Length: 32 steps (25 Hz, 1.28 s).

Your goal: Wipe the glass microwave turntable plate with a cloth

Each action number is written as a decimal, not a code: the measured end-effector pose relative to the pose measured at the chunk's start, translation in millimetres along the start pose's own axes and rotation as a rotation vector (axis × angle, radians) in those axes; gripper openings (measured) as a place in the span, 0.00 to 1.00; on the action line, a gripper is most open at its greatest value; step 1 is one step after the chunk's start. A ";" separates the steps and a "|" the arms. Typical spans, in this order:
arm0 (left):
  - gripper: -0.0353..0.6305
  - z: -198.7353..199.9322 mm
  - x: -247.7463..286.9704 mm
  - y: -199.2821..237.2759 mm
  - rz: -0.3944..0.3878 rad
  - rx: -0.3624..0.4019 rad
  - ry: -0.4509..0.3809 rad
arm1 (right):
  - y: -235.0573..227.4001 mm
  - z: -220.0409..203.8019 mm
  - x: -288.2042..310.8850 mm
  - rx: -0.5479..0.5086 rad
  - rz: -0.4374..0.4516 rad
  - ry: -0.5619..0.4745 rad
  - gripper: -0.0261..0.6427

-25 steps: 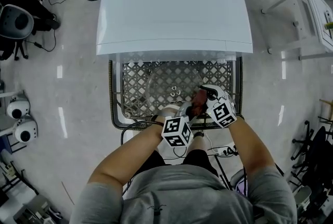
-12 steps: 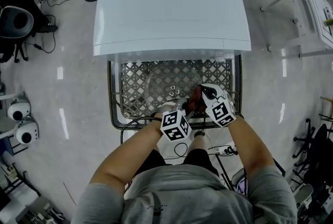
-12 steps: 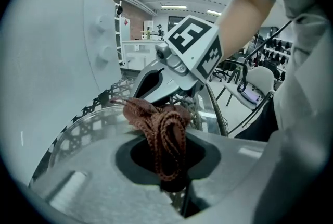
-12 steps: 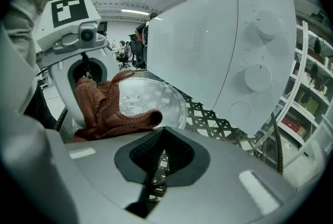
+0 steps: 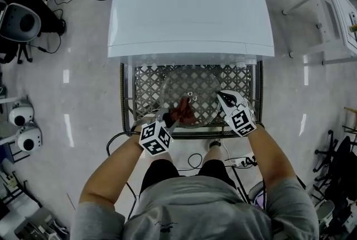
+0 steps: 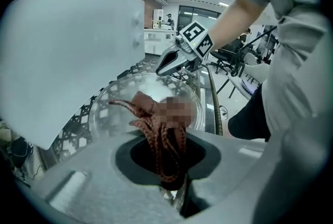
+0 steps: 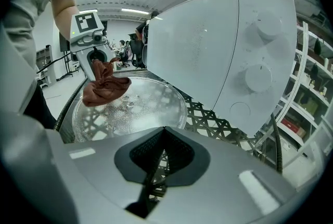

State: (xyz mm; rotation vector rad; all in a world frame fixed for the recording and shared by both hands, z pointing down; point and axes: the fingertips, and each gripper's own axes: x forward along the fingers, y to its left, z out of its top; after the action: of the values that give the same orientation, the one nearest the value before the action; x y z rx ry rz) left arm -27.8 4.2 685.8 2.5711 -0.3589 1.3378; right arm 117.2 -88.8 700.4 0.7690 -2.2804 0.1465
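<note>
- Our left gripper [image 5: 172, 120] reaches over the plate's [image 5: 192, 80] near-left rim, its jaws clamped on the cloth [image 5: 183, 110].
- Our right gripper [image 5: 223, 97] sits at the plate's right rim, jaws together and empty.
- Our left forearm [image 5: 114, 172] and right forearm [image 5: 268, 155] angle in toward the plate.

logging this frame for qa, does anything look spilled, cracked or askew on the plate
Only a patch of droplets on the glass plate, beside the bunched cloth held in the left claw. The plate lies flat on the lattice rack, with no crack visible.
</note>
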 end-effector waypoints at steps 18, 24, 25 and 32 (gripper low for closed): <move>0.15 71.2 -17.4 -31.8 -0.037 0.039 -0.165 | -1.3 -1.1 0.8 -0.014 -0.014 0.011 0.05; 0.15 119.3 34.9 -74.5 -0.104 0.103 -0.228 | 0.0 0.4 0.1 -0.001 -0.015 0.006 0.05; 0.15 120.2 44.8 -78.2 -0.108 0.103 -0.225 | -0.3 0.0 0.1 0.000 -0.016 0.005 0.05; 0.15 101.0 75.7 -76.3 -0.101 0.033 -0.168 | -0.9 1.7 0.5 -0.006 -0.015 -0.005 0.05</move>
State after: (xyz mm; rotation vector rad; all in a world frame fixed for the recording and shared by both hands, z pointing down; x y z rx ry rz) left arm 116.0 37.0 685.1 2.6978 -0.2331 1.1061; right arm 116.4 -90.3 699.4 0.7843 -2.2783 0.1313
